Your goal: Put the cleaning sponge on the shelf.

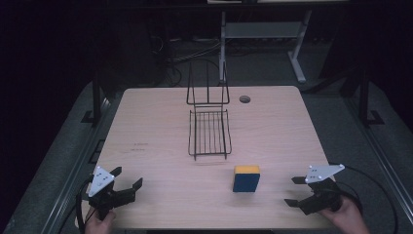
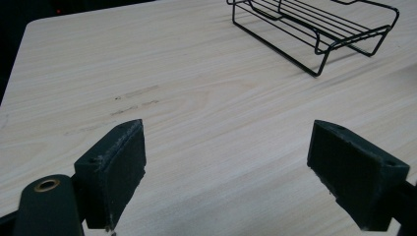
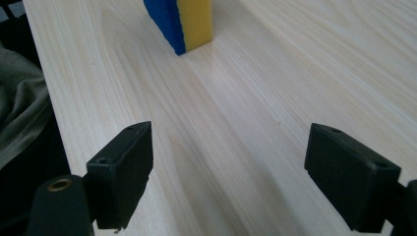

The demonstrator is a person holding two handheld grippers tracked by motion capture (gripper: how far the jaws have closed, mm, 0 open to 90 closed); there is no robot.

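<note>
A blue and yellow sponge [image 1: 246, 178] stands on edge on the wooden table [image 1: 160, 131], right of centre near the front. A black wire rack [image 1: 209, 127] sits in the table's middle toward the back. My left gripper [image 1: 128, 177] rests at the front left corner, open and empty. My right gripper [image 1: 293, 191] rests at the front right, open, pointing left toward the sponge with a gap between them. In the right gripper view the sponge [image 3: 181, 22] stands ahead of the open jaws. The left gripper view has the rack [image 2: 314, 29] at the far right.
A round cable hole [image 1: 244, 99] lies near the table's back edge, right of the rack. Faint dark marks [image 1: 140, 146] show on the wood at the left. Desk legs and cables stand on the dark floor behind the table.
</note>
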